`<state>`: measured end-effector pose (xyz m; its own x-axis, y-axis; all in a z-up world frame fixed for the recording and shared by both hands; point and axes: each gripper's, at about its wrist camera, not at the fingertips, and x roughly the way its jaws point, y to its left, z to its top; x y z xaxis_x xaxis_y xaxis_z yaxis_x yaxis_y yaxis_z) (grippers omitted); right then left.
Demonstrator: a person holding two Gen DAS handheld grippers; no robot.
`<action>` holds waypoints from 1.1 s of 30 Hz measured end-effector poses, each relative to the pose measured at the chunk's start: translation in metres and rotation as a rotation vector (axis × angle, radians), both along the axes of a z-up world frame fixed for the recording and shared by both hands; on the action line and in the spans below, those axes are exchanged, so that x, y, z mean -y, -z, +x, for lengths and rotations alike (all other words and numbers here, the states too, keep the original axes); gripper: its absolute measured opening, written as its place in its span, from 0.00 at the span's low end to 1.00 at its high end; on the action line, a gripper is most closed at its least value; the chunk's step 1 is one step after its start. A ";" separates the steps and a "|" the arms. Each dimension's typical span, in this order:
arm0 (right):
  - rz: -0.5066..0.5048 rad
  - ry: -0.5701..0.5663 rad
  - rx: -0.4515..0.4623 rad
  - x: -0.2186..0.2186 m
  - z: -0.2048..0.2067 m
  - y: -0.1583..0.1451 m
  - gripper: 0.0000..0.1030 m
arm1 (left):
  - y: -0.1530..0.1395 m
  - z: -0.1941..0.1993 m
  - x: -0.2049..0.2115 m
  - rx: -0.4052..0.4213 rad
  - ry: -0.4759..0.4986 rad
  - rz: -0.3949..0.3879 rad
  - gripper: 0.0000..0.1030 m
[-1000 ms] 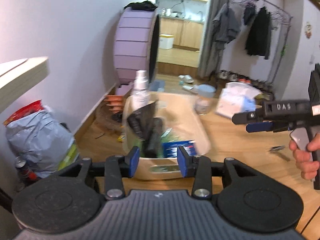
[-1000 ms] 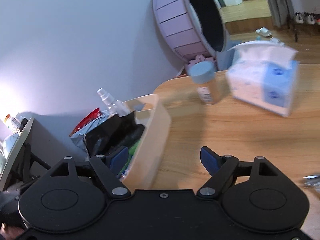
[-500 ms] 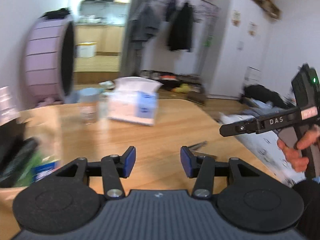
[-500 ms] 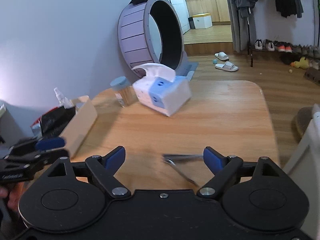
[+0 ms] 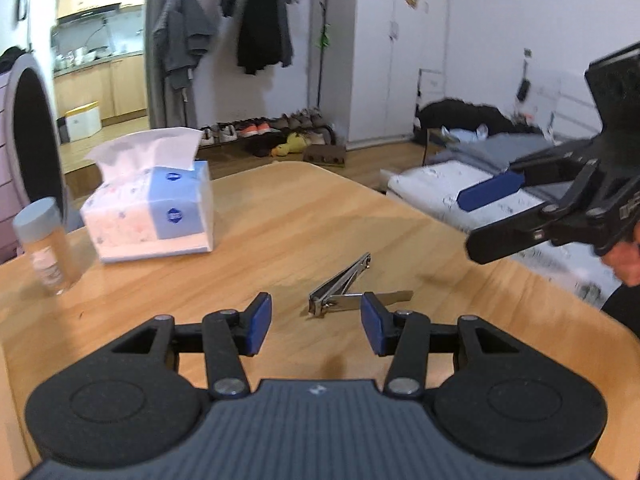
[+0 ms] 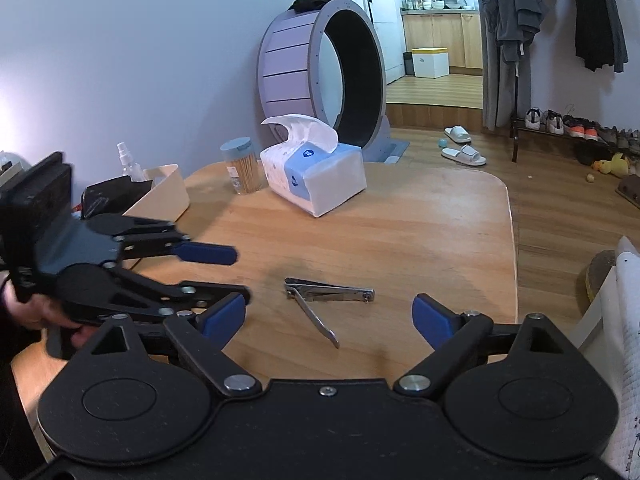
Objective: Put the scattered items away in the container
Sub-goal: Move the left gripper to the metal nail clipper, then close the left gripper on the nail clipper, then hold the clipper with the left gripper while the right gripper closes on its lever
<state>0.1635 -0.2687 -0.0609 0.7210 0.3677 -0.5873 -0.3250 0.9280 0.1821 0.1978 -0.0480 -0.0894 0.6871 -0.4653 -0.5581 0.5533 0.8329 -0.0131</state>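
A metal nail clipper (image 5: 344, 284) (image 6: 328, 290) lies with its lever swung out on the wooden table (image 6: 400, 240). My left gripper (image 5: 316, 322) (image 6: 232, 274) hovers open just short of it, with nothing between the pads. My right gripper (image 6: 328, 316) (image 5: 480, 220) faces the clipper from the other side. Its jaws are opening wide and hold nothing. The cream bin (image 6: 164, 192) stands at the table's far left edge, with dark packets and a spray bottle (image 6: 126, 160) in it.
A blue-and-white tissue pack (image 6: 316, 176) (image 5: 152, 208) and a toothpick jar (image 6: 240, 166) (image 5: 44, 248) stand at the back of the table. A purple cat wheel (image 6: 320, 76) is on the floor behind. A hand holds each gripper.
Both grippers have swung away from the bin toward the middle of the table, and the nail clipper now lies in front of both. The right jaws stand wider than before.
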 end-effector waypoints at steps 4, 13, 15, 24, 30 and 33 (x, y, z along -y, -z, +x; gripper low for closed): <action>-0.025 -0.023 0.015 0.002 -0.004 0.003 0.89 | 0.007 0.012 0.005 -0.017 0.043 0.009 0.47; -0.028 -0.015 0.014 0.006 0.003 0.015 0.90 | 0.020 0.034 0.008 -0.030 0.089 0.027 0.46; -0.016 -0.004 0.015 0.007 0.003 0.018 0.91 | 0.023 0.038 0.008 -0.040 0.102 0.027 0.46; 0.007 0.010 0.005 0.010 0.003 0.027 0.93 | 0.027 0.043 0.008 -0.037 0.179 0.003 0.29; 0.019 0.023 0.003 0.014 0.002 0.029 0.94 | 0.027 0.042 0.009 -0.027 0.212 0.002 0.14; 0.025 0.028 0.004 0.016 0.001 0.030 0.94 | 0.026 0.040 0.009 -0.022 0.209 -0.007 0.14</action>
<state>0.1647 -0.2845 -0.0908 0.7334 0.3617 -0.5757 -0.2997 0.9320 0.2037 0.2382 -0.0570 -0.1156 0.5629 -0.6006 -0.5678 0.7136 0.6998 -0.0327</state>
